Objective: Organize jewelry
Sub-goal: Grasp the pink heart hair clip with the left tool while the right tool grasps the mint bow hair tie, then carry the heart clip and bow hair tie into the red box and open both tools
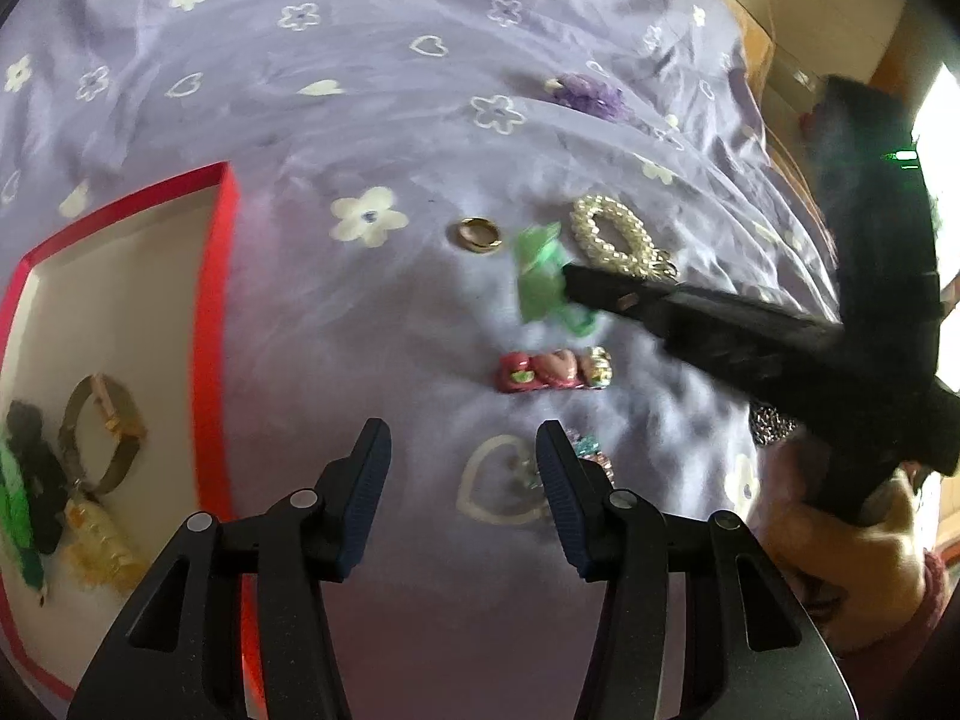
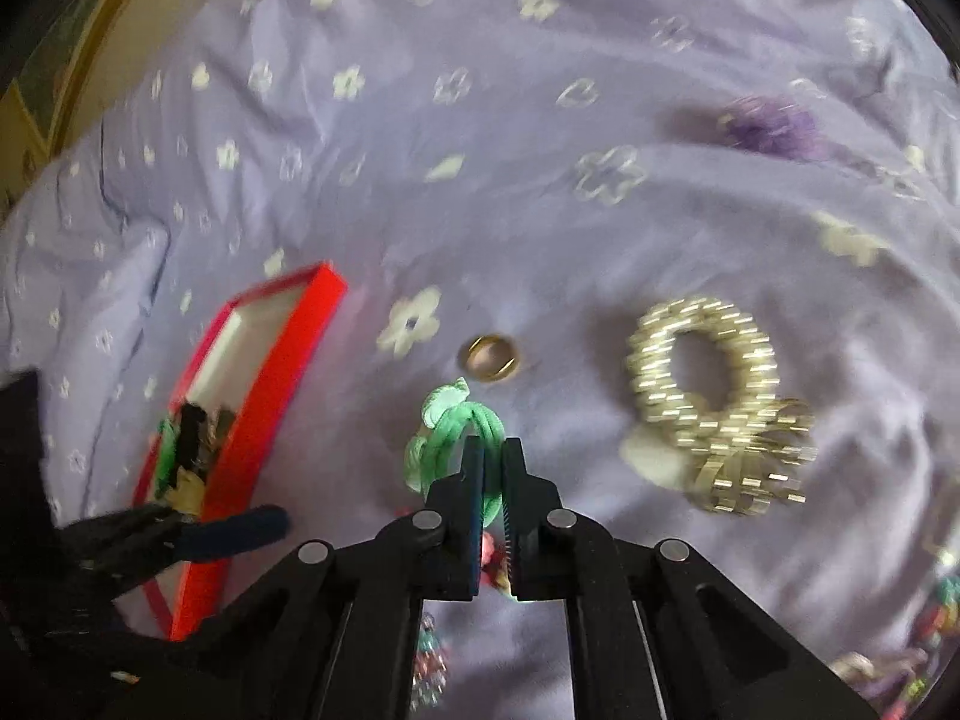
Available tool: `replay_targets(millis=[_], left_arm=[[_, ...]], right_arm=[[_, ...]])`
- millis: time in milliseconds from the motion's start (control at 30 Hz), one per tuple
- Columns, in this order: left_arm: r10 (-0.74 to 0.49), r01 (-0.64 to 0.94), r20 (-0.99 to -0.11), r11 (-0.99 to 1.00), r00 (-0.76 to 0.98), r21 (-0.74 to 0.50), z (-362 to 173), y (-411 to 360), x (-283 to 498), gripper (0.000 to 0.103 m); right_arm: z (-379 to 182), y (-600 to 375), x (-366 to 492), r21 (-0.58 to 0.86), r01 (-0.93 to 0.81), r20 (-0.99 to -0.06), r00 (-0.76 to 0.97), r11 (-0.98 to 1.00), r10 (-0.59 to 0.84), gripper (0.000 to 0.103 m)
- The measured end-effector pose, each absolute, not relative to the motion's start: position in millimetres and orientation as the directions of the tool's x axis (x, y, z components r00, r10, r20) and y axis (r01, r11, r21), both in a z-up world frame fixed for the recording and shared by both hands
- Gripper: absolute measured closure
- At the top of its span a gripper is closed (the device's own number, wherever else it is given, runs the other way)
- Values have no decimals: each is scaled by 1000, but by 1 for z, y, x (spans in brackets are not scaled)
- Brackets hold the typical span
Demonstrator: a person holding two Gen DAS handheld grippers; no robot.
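Right wrist view: we are clamping the right gripper (image 2: 493, 450) on the green cord (image 2: 447, 429); only the left view is showing the left gripper (image 1: 462, 438) apart, pink clip (image 1: 552, 369) at twelve o'clock.

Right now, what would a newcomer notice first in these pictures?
The bright red box at the left, already holding several pieces. Then the right gripper, shut on a green cord bracelet mid-bedspread, beside a gold ring and a pearl bracelet. The left gripper hovers open.
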State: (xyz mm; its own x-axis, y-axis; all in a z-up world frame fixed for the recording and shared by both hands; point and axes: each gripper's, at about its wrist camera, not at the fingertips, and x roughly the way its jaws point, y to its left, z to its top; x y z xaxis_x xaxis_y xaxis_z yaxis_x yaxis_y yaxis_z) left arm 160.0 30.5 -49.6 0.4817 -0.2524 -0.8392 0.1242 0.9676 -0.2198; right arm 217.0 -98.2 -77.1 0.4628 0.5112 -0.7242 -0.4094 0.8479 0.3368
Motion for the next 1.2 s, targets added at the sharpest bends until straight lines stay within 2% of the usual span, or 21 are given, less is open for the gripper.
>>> replay_targets(millis=[200, 433, 667, 700, 767, 800, 867, 1200], left_arm=[[-253, 208, -843, 963, 475, -171, -51, 2, 177, 51], [-196, 371, -874, 928, 445, -20, -60, -25, 191, 50], [-232, 476, -898, 879, 374, -29, -67, -28, 206, 50], [-230, 483, -900, 875, 371, -24, -67, -30, 206, 52], [-236, 495, -900, 868, 366, -27, -66, -33, 206, 65], [-247, 501, -899, 865, 362, -36, -65, -34, 203, 76], [-258, 496, -895, 867, 364, -49, -64, -35, 197, 86], [-326, 338, -834, 924, 445, -180, -44, -5, 163, 88]], right_arm=[[-58, -146, 207, 386, -334, -676, 533, 860, 510, 98], [-55, -184, 197, 448, -273, -652, 552, 851, 520, 98], [-54, -196, 186, 484, -255, -634, 557, 837, 537, 98], [-54, -196, 186, 484, -255, -634, 557, 837, 537, 98], [-54, -194, 185, 489, -256, -632, 554, 834, 541, 98], [-54, -193, 184, 488, -257, -632, 554, 834, 541, 98], [-54, -191, 182, 480, -261, -635, 556, 838, 537, 98], [-60, -178, 167, 472, -275, -650, 534, 838, 541, 98]])
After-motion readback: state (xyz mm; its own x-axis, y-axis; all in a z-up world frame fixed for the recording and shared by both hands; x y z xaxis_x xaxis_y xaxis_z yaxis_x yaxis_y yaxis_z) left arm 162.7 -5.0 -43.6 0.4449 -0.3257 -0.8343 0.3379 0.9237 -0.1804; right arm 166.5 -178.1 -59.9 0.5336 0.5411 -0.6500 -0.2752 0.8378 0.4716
